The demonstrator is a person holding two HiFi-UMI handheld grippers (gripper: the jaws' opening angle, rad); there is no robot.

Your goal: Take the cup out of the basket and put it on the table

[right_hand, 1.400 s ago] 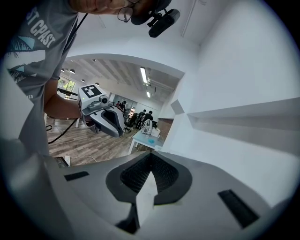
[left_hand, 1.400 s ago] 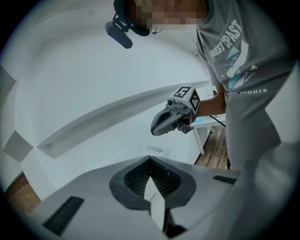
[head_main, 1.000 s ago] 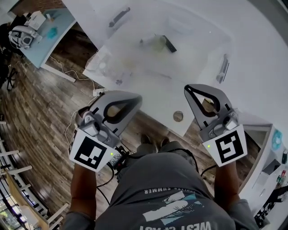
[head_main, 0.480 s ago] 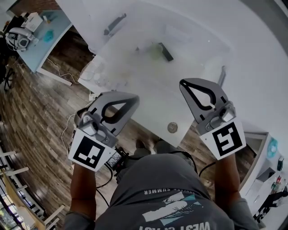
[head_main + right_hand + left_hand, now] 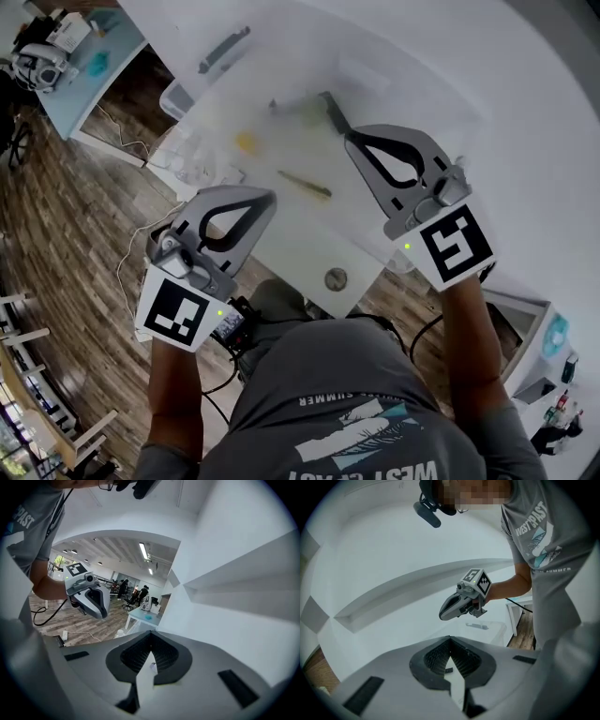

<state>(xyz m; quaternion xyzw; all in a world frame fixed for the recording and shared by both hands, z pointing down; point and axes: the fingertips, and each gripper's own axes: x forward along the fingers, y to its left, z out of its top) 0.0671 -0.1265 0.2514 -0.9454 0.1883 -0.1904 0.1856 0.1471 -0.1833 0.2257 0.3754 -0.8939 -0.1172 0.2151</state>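
Note:
The white table (image 5: 281, 244) is overexposed, so no cup or basket stands out for certain. A pale greenish object (image 5: 305, 107) lies far out on it beside a dark bar (image 5: 335, 112). A clear plastic container (image 5: 187, 150) stands at the table's left edge. My left gripper (image 5: 270, 196) hovers over the near left edge, shut and holding nothing. My right gripper (image 5: 349, 137) reaches further over the table, just right of the dark bar, also shut and holding nothing. The left gripper view shows its jaws (image 5: 450, 638) touching, and the right gripper view shows the same (image 5: 151, 633).
A yellow blob (image 5: 246, 142) and a thin olive stick (image 5: 306, 185) lie mid-table. A grey tool (image 5: 223, 49) lies at the far left, a round disc (image 5: 336, 278) near the front edge. A light blue desk (image 5: 84, 70) stands on the wood floor (image 5: 66, 244) to the left.
Both grippers moved forward over the table, the right one further and leftward towards the dark bar. The head view shifted, so the table sits lower and nearer in view.

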